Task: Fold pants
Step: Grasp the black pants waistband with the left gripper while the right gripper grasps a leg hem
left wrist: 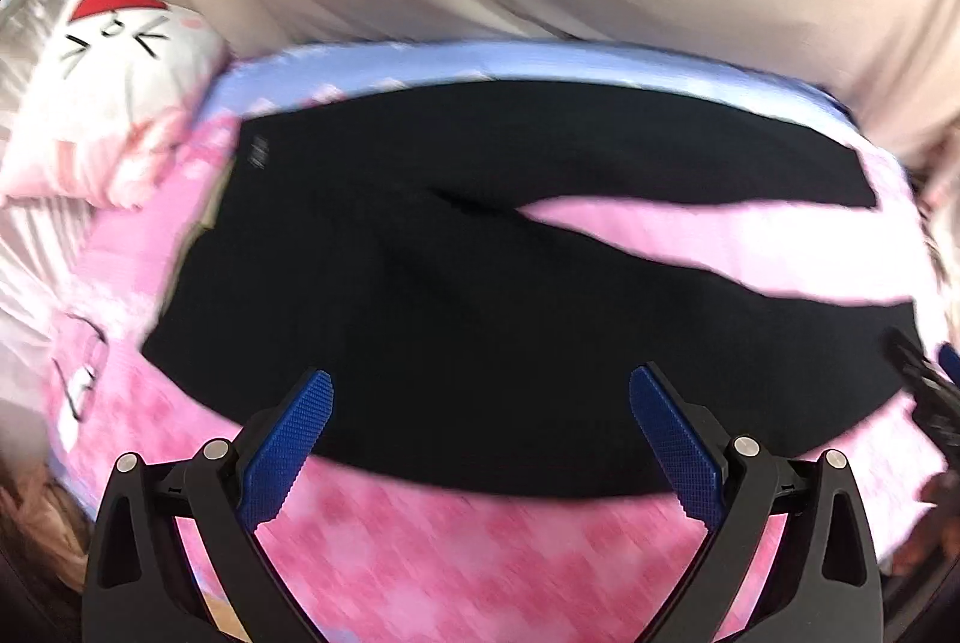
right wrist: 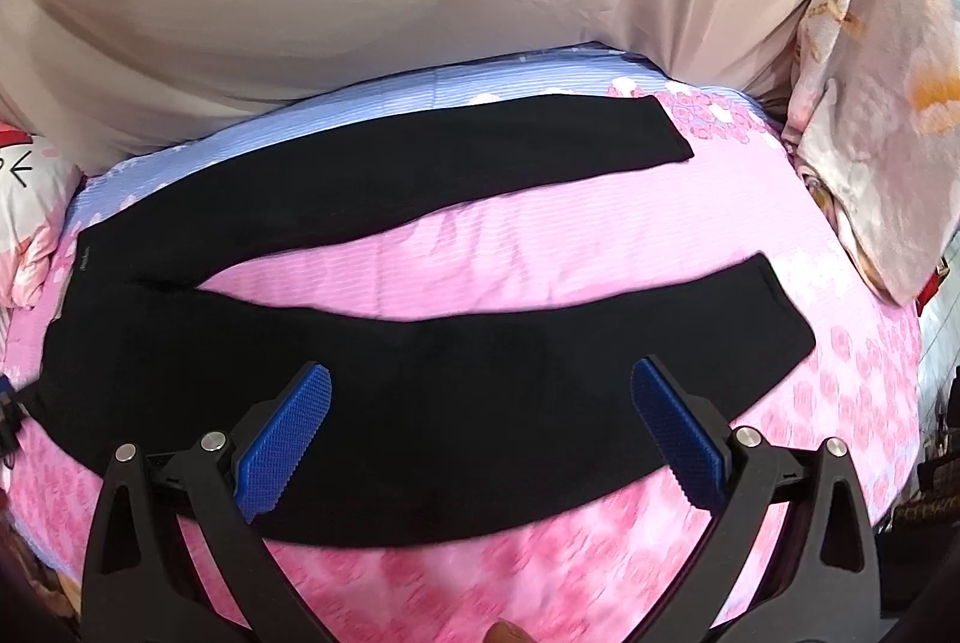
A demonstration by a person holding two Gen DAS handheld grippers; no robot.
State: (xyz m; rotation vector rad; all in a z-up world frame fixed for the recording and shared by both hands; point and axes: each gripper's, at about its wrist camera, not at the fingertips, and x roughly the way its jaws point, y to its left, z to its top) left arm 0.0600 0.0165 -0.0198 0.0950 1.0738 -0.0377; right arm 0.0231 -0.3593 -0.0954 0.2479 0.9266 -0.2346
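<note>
Two legs of the black pants [right wrist: 372, 361] lie spread flat on the pink bed sheet [right wrist: 540, 247], unfolded. Both jaws wide open, holding nothing: left hand-held gripper [left wrist: 480, 391] above the near hip area, right hand-held gripper [right wrist: 480, 385] above the near leg. Pinch the near leg's near edge at both points, carry it far onto the other leg (keep hems aligned). Long axis runs left-right: waistband left, hems right.
</note>
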